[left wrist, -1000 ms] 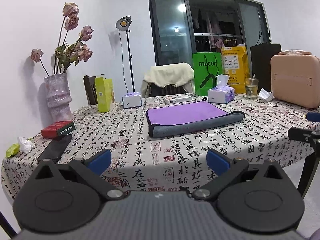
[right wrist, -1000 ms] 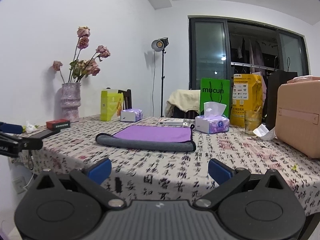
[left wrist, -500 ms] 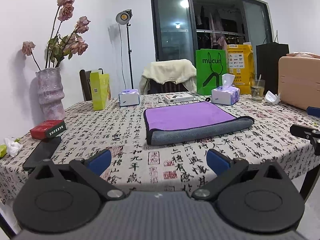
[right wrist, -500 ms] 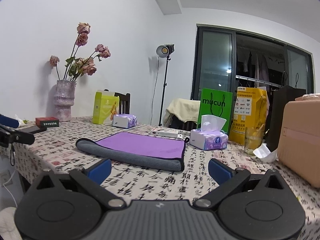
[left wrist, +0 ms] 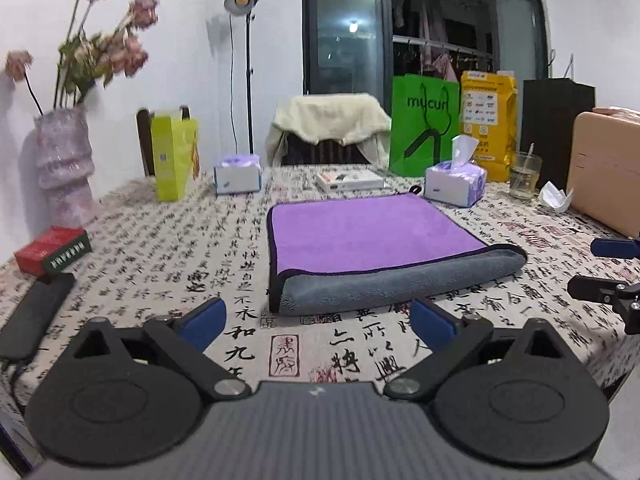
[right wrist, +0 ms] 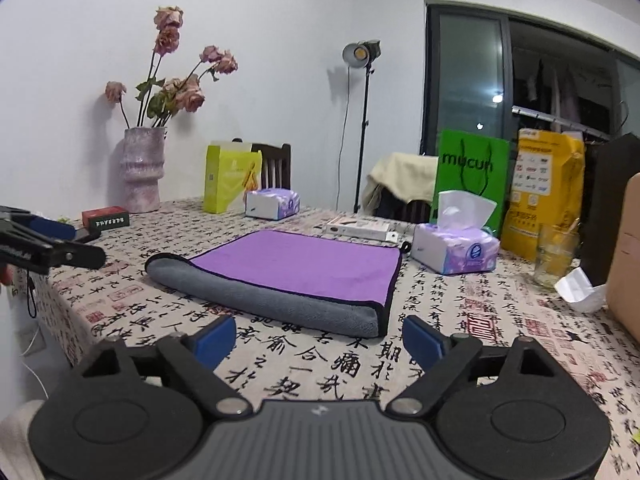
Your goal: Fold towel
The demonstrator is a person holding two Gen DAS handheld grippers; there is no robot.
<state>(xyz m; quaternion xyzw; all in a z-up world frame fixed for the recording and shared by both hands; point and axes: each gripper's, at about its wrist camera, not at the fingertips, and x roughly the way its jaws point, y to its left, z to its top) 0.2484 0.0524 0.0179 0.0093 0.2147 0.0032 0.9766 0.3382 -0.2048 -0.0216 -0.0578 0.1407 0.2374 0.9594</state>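
Note:
A purple towel (left wrist: 368, 236) with a grey underside lies folded on the table, its rolled grey fold facing me; it also shows in the right wrist view (right wrist: 296, 268). My left gripper (left wrist: 318, 322) is open and empty, just short of the towel's near fold. My right gripper (right wrist: 318, 338) is open and empty, just short of the fold's right end. The right gripper's fingers (left wrist: 612, 248) show at the right edge of the left wrist view. The left gripper's fingers (right wrist: 52, 236) show at the left edge of the right wrist view.
The table (left wrist: 160, 248) has a calligraphy-print cloth. On it stand a vase of dried roses (left wrist: 64, 160), a red box (left wrist: 52, 250), a black phone (left wrist: 36, 312), a yellow-green bag (left wrist: 174, 156), two tissue packs (left wrist: 456, 184), a glass (left wrist: 524, 176) and a pink case (left wrist: 608, 168).
Both grippers have moved forward toward the towel, which looks larger and closer now. Both stay open. The towel has not moved.

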